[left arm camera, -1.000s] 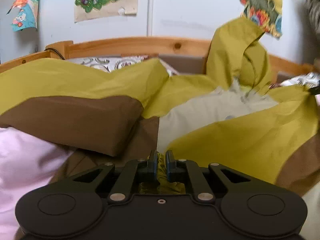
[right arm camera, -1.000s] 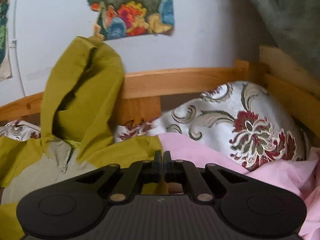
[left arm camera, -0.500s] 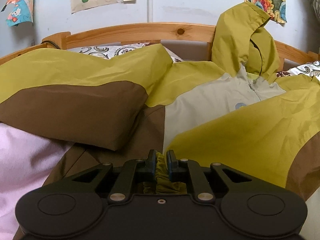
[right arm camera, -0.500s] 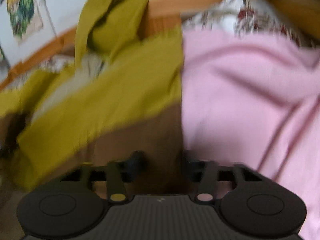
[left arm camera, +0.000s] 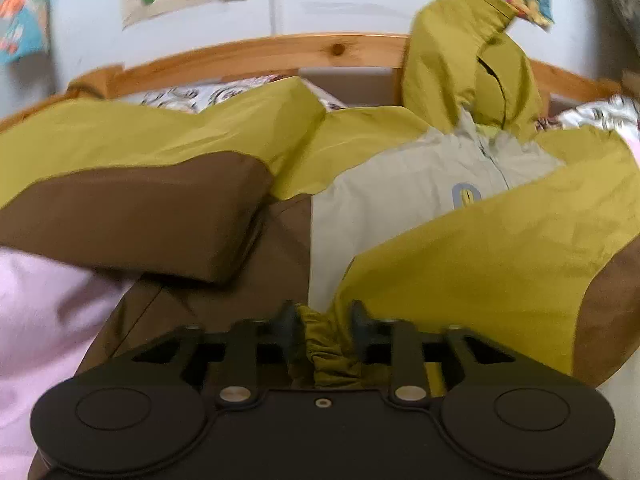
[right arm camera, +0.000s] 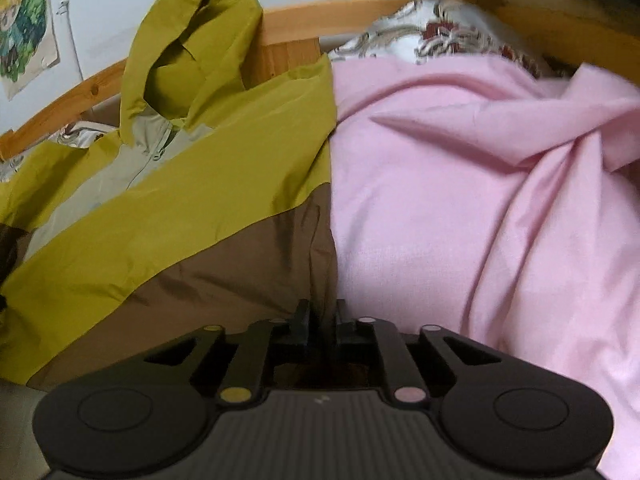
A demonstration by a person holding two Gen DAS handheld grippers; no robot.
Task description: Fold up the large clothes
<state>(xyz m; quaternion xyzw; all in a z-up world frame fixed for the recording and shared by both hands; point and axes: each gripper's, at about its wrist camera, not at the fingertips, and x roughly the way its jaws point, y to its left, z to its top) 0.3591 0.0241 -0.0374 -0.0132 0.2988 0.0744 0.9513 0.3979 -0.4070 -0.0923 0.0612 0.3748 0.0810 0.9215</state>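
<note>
The left hand-held gripper [left arm camera: 323, 314] has just been opening: half a second ago its jaws were pinched tight on the gathered olive cuff [left arm camera: 326, 350] of the jacket [left arm camera: 472, 264], and now they stand clearly apart with that elastic cuff lying loose between them, so the grip reads as released. The sleeve [left arm camera: 492, 276] it carried now lies diagonally across the jacket's front, ahead and to the right of this gripper, with the other sleeve [left arm camera: 132, 208] folded in ahead on its left. The right hand-held gripper [right arm camera: 323, 316] was shut on nothing a second ago, facing the headboard and the patterned pillow [right arm camera: 444, 42]; it has since come down to the jacket's brown side edge [right arm camera: 316, 248] and its jaws have parted a little. That edge runs between them, where the jacket meets the pink sheet [right arm camera: 480, 200] of the bed, but I cannot tell whether the pads actually press on the cloth. The hood [right arm camera: 188, 32] stands propped against the wooden bed rail [right arm camera: 288, 24], far ahead of both grippers. I judge the sleeve fold on this side finished, and the next step to be taking that side edge and bringing it inward over the sleeves.
</note>
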